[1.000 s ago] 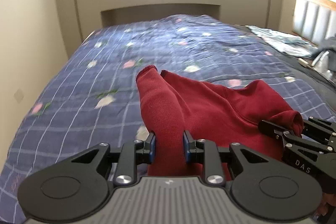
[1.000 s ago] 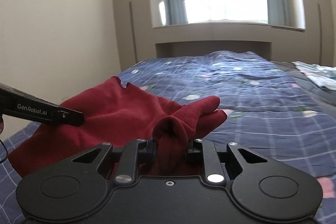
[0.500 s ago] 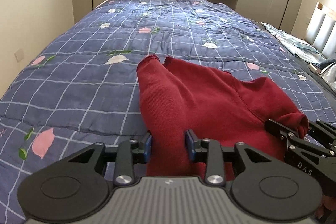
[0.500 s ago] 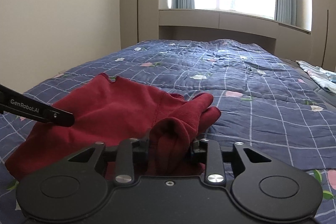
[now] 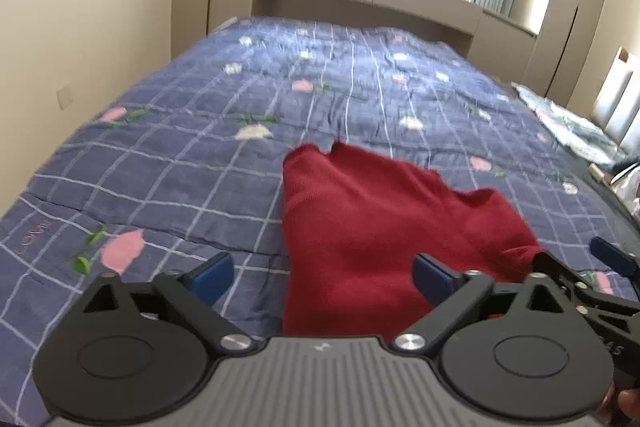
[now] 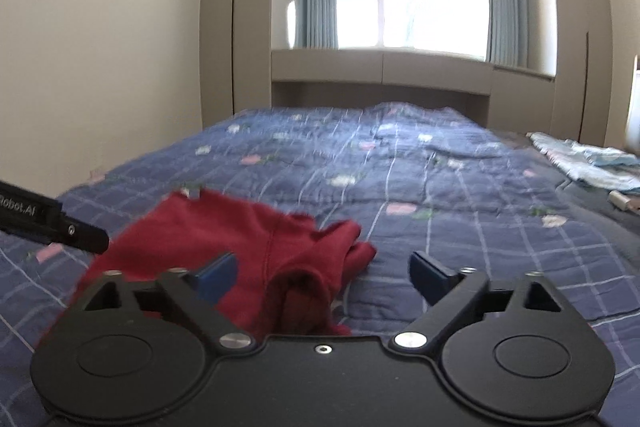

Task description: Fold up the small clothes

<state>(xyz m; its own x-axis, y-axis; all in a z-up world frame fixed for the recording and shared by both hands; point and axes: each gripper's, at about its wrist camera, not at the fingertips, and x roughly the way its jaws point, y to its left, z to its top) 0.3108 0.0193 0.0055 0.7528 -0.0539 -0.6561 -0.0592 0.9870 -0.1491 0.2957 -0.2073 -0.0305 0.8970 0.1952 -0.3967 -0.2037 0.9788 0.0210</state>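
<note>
A small dark red knit garment (image 5: 372, 227) lies rumpled on the blue checked quilt (image 5: 200, 163). My left gripper (image 5: 322, 277) hovers over its near left edge, jaws opening wide; the cloth lies between the blue pads (image 5: 212, 277) but they do not press it. My right gripper (image 6: 322, 273) stands over the bunched sleeve end of the red garment (image 6: 288, 259), jaws likewise opening and free of the cloth. The right gripper also shows at the left wrist view's right edge (image 5: 584, 267), and the left gripper's finger pokes into the right wrist view (image 6: 60, 225).
The quilt (image 6: 440, 195) stretches far ahead to a beige window ledge and cabinets (image 6: 380, 67). A pale blue folded cloth (image 6: 588, 167) lies at the bed's right side near a padded headboard (image 5: 616, 103). A beige wall (image 5: 80, 7) runs along the left.
Both grippers were shut on the red garment and now stand wide apart. The garment has dropped and settled flatter on the quilt. The left wrist view has tilted and blurred.
</note>
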